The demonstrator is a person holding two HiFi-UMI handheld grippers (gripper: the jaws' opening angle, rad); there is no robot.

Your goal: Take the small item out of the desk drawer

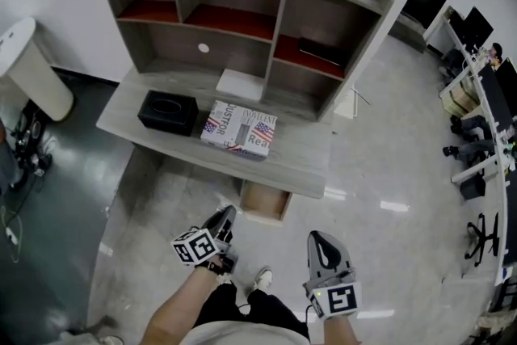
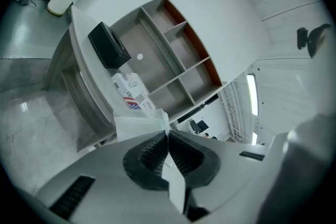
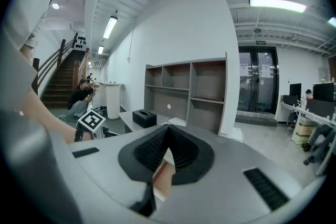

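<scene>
- Office room, glossy pale floor (image 1: 388, 174), white far wall; a grey wood-look desk (image 1: 300, 161) carries a grey shelf hutch with red-lined compartments (image 1: 279, 20).
- On the desktop, left: black rectangular tissue box with an oval top slot (image 1: 167, 111), no readable label.
- Just right of it, touching or nearly so: flat white cardboard box with US-flag print (image 1: 239, 128). Its lettering is only partly legible; "Real" and something like "INDUSTR" can be made out.
- Far of the flag box, at the hutch's foot: plain white sheet or pad (image 1: 240, 84), no writing seen.
- Light-wood desk drawer (image 1: 265, 202) is pulled open under the desk's near edge, right of centre; its contents cannot be made out.
- Left gripper (image 2: 167, 134), grey with black ribbed pads, is clenched on the small item (image 2: 137, 124), a thin translucent-white plastic piece, squarish and slightly crumpled, no print visible.
- The item sticks out past the left gripper's tips, is out of the drawer and is held in the air on the near side of the desk.
- In the head view the item at the left gripper is too small to see.
- Right gripper (image 3: 168, 127), same build, has its jaws pressed together with nothing between them, near of the desk and right of the left gripper.
- Each gripper carries a black-and-white square-marker cube (image 1: 194, 246).
</scene>
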